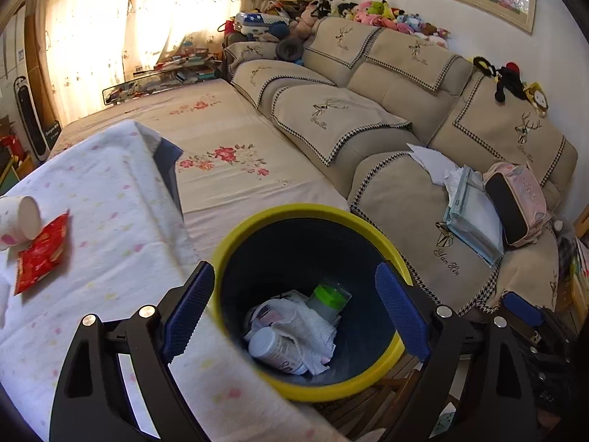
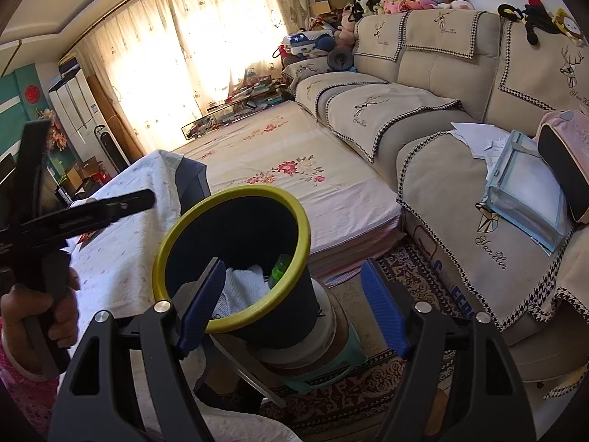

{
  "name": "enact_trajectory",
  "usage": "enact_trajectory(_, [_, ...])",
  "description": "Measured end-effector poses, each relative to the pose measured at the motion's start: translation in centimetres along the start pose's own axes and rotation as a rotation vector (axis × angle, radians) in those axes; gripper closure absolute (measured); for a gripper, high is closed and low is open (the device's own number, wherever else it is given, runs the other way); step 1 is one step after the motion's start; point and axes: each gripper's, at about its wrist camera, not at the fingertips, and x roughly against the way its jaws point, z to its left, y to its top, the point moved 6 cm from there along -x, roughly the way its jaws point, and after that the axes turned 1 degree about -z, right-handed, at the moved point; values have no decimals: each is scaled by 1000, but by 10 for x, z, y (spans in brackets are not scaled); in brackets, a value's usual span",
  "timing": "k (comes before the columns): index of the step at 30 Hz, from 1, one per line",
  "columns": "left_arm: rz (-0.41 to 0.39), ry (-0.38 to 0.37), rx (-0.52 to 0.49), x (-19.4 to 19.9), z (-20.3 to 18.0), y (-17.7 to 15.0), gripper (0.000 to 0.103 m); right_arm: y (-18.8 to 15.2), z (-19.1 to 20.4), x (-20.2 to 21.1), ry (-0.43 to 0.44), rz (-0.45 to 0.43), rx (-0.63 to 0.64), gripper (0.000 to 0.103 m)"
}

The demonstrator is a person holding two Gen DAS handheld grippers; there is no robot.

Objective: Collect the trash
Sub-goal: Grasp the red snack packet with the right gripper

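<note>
A dark bin with a yellow rim (image 1: 257,221) stands beside the table; it holds a white bottle (image 1: 272,350), crumpled tissue (image 1: 305,328) and a green-labelled bottle (image 1: 329,296). My left gripper (image 1: 294,316) is open and empty, held above the bin's mouth. On the table (image 1: 110,243) lie a red packet (image 1: 42,252) and a tipped paper cup (image 1: 18,221) at the far left. In the right wrist view my right gripper (image 2: 294,305) is open and empty, just in front of the bin (image 2: 235,258). The left gripper's handle (image 2: 44,221) shows at the left.
The bin sits on a round stool (image 2: 316,350) over a patterned rug. A beige sofa (image 1: 405,110) with papers, a blue folder (image 1: 475,221) and a pink bag (image 1: 515,206) lies to the right. A floral-covered low bed (image 1: 221,140) stands behind the table.
</note>
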Motion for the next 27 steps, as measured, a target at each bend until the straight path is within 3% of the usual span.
enact_trajectory(3, [-45,-12,34,36,20,-5,12,-2,9,-2,12,7,16,31])
enact_trajectory(8, [-162,44,110,109,79,-28,8,-5,34,-11,38,28,57,31])
enact_trajectory(13, [-252,215,205,175,169,-67,5,-6,81,-23,90,43,118,31])
enact_trajectory(18, [-258,410,260,211,259,-105,5,-7,146,-42,150,73,215,31])
enact_trajectory(22, [-283,497,307,232,326,-128,5,-1,208,-57,202,79,283,31])
enact_trajectory(27, [-290,586,333,237,376,-158,5,14,288,-80,261,82,373,31])
